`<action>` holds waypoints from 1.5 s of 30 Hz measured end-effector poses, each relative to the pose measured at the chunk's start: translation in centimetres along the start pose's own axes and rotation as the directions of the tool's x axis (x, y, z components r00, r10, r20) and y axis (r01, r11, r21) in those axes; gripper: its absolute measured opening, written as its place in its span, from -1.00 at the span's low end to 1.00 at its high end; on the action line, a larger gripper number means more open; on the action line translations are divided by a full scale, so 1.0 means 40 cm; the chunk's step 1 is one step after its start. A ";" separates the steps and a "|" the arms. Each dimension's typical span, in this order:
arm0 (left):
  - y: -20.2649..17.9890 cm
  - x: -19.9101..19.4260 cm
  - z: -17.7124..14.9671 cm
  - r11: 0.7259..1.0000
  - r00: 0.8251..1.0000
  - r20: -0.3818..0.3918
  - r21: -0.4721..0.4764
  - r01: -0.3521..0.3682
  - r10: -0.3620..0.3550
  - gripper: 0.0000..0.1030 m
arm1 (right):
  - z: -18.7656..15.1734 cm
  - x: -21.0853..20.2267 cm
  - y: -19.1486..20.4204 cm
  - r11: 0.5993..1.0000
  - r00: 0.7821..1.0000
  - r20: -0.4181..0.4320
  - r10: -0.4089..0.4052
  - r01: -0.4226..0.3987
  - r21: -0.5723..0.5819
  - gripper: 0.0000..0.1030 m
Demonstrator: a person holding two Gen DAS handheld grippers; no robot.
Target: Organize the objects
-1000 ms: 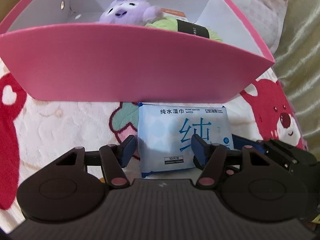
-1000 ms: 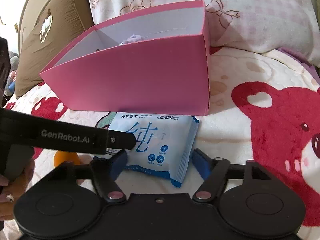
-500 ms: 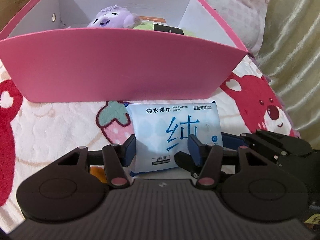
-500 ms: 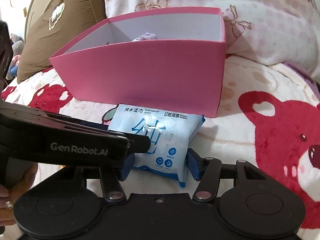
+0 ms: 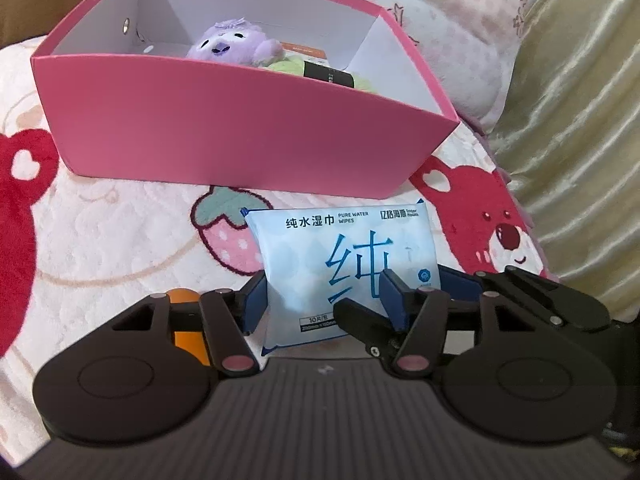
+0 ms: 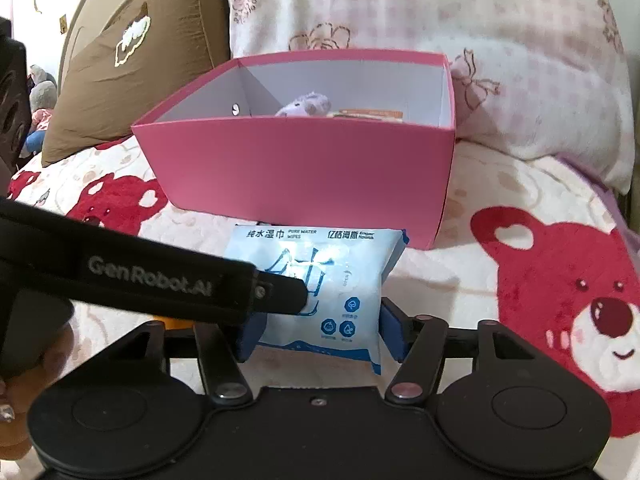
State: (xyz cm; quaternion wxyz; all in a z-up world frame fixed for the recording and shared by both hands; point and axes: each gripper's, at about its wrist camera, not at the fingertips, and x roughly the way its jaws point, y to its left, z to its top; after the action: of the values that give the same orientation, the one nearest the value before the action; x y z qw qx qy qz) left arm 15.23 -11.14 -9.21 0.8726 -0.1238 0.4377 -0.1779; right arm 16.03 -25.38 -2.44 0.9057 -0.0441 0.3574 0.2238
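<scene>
The light is soft and bright; a shiny white spot glares on the wipes pack [image 6: 316, 276] in the right view. The pink box [image 5: 240, 128] drops a small shadow on the blanket [image 5: 100, 232]; picture edges bend round and go dark, and close parts look fuzzy.

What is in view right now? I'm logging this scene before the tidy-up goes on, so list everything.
wet wipes pack: one, light blue, lifted in front of the box, between both grippers' fingers
pink box: one, pink outside, white inside, open, on the blanket
plush toy: one, purple, inside the box
green item: one, with black band, inside the box beside the plush
orange object: one, partly hidden behind the left gripper
blanket: one, cream with red bears and strawberry
brown pillow: one, behind the box
left gripper: black, closed on the pack
right gripper: black, closed on the pack
</scene>
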 end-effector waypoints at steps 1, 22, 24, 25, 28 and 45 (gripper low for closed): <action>0.001 -0.004 0.000 1.000 1.000 0.001 -0.002 -0.003 0.003 0.11 | 0.001 -0.001 0.003 1.000 1.000 -0.003 0.002 -0.002 0.003 0.33; -0.027 -0.141 -0.017 0.998 0.999 0.002 -0.042 0.040 -0.040 0.12 | 0.017 -0.102 0.053 0.998 1.000 0.009 0.020 -0.020 0.056 0.70; -0.024 -0.153 -0.014 0.997 0.998 -0.009 -0.048 0.058 -0.059 0.20 | 0.020 -0.113 0.062 0.999 1.000 0.010 0.019 -0.020 0.049 0.73; -0.017 -0.159 -0.013 0.996 0.998 -0.010 -0.065 0.066 -0.067 0.20 | 0.022 -0.115 0.070 0.999 1.000 0.008 0.015 -0.015 0.031 0.74; -0.004 -0.178 -0.009 0.994 0.997 -0.005 -0.074 0.075 -0.076 0.20 | 0.033 -0.122 0.088 1.000 1.000 0.000 0.019 -0.019 -0.018 0.74; -0.044 -0.321 0.005 0.998 0.998 0.030 0.025 -0.053 0.052 0.09 | 0.081 -0.214 0.130 0.988 0.988 0.003 0.152 -0.152 0.018 0.75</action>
State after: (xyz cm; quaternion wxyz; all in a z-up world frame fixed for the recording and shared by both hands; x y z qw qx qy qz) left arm 7.91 -7.34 0.81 0.8849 -0.1038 0.4255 -0.1586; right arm 10.30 -23.14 6.09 0.8865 -0.0082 0.3612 0.2891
